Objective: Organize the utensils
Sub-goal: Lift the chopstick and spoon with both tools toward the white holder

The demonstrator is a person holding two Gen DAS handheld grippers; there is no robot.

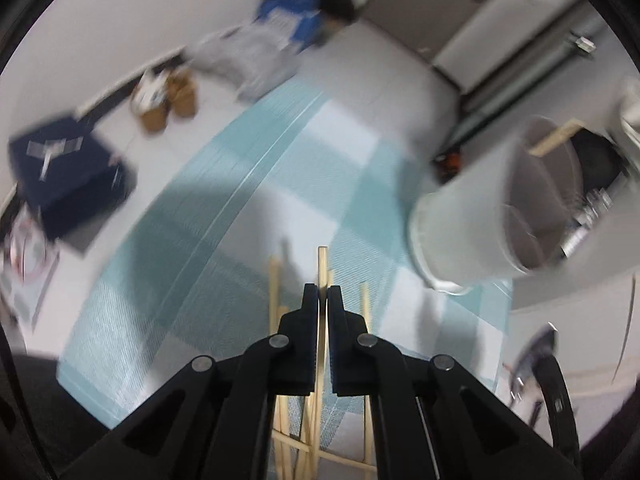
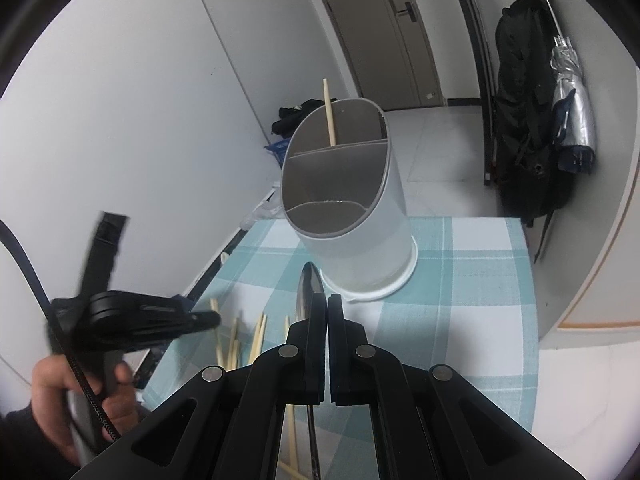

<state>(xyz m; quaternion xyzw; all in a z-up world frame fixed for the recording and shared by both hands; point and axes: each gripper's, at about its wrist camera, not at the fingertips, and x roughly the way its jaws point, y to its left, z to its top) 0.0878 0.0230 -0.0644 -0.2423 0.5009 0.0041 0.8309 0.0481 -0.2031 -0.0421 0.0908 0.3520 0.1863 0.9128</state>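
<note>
My left gripper (image 1: 322, 290) is shut on a wooden chopstick (image 1: 321, 266) and holds it above the checked tablecloth; it also shows at the left of the right wrist view (image 2: 208, 319). My right gripper (image 2: 326, 298) is shut on a metal spoon (image 2: 308, 284), bowl forward, just in front of the white utensil holder (image 2: 360, 236). The holder has three compartments; one chopstick (image 2: 329, 114) stands in its far one. The holder (image 1: 480, 216) appears tilted and blurred at the right of the left wrist view. Several loose chopsticks (image 2: 236, 344) lie on the cloth (image 1: 276, 292).
The blue-and-white checked cloth (image 2: 472, 280) covers a small table with edges close on the left and right. A black backpack (image 2: 524, 128) and a folded umbrella (image 2: 572, 92) hang at the right. Boxes, shoes and clothes (image 1: 168, 96) lie on the floor.
</note>
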